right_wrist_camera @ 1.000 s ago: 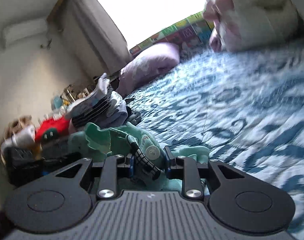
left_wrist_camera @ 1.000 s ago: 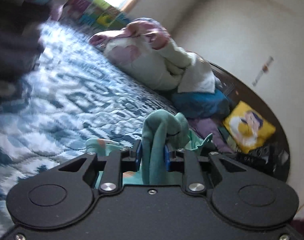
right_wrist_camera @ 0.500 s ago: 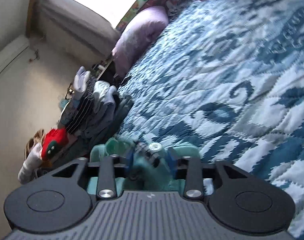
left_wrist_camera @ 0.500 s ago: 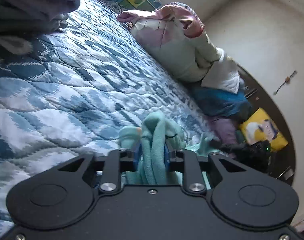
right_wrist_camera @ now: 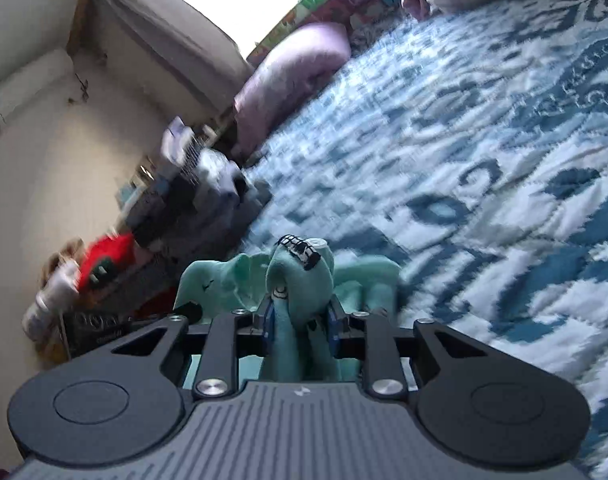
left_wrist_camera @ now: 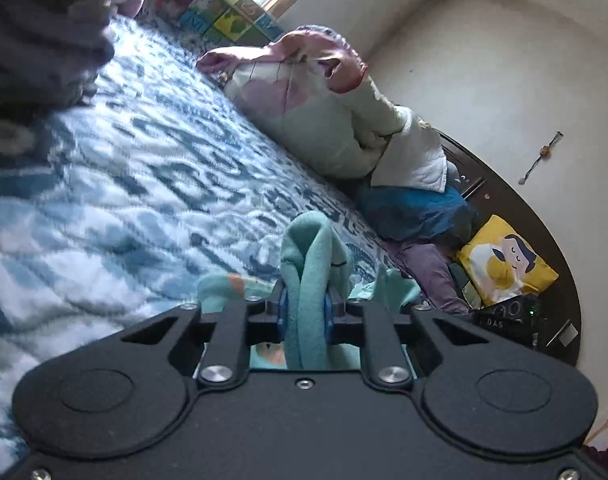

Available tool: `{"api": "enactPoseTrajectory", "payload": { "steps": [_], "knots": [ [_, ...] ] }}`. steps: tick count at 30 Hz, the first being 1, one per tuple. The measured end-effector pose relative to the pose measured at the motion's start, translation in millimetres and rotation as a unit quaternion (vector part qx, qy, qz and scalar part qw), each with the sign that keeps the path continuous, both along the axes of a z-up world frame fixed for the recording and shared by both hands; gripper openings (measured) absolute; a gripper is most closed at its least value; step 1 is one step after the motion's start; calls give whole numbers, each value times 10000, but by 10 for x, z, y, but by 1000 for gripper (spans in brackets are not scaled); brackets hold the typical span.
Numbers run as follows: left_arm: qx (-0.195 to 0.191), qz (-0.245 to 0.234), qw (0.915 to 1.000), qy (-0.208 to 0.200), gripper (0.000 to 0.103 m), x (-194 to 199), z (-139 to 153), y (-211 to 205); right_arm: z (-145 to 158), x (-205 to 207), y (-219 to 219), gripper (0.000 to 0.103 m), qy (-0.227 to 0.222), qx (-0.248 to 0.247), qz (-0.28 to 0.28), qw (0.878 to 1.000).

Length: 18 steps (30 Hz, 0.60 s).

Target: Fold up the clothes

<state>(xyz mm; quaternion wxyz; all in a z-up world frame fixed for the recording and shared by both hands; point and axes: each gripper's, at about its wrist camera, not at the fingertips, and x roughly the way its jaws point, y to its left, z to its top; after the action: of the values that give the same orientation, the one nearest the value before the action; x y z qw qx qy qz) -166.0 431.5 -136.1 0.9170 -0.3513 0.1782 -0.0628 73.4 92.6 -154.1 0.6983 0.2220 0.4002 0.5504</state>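
We've got the soft mint-green fleece garment [left_wrist_camera: 310, 280] bunched over the blue-and-white patterned quilt [left_wrist_camera: 151, 184], pinched at both ends. Only the right view shows its black stitched patch and white button [right_wrist_camera: 304, 249]. Left gripper [left_wrist_camera: 306, 312] and right gripper [right_wrist_camera: 299, 320] jaws are both nearly closed on thick folds. The rest of the fabric hides behind the gripper bodies.

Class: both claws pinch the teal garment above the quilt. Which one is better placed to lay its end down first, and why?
Probably the right claw. In its view, open quilt stretches ahead of the teal garment. The left claw faces the piled bedding and the bed's edge, so it has less room.
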Motion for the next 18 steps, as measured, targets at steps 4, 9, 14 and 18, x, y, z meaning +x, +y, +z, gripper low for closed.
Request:
{"api": "enactPoseTrajectory", "payload": {
  "steps": [4, 9, 14, 18],
  "knots": [
    [-192, 96, 9976, 665, 18, 143, -244, 52, -215, 191, 22, 27, 670, 80, -31, 9977],
    [-355, 133, 9964, 759, 31, 160, -270, 96, -375, 305, 17, 31, 1117, -67, -200, 9935],
    [95, 363, 9971, 663, 49, 49, -68, 74, -127, 219, -76, 57, 516, -123, -469, 9975],
    [1044, 349, 9937, 212, 47, -78, 215, -111, 200, -20, -185, 56, -816, -359, -903, 9919]
  ]
}}
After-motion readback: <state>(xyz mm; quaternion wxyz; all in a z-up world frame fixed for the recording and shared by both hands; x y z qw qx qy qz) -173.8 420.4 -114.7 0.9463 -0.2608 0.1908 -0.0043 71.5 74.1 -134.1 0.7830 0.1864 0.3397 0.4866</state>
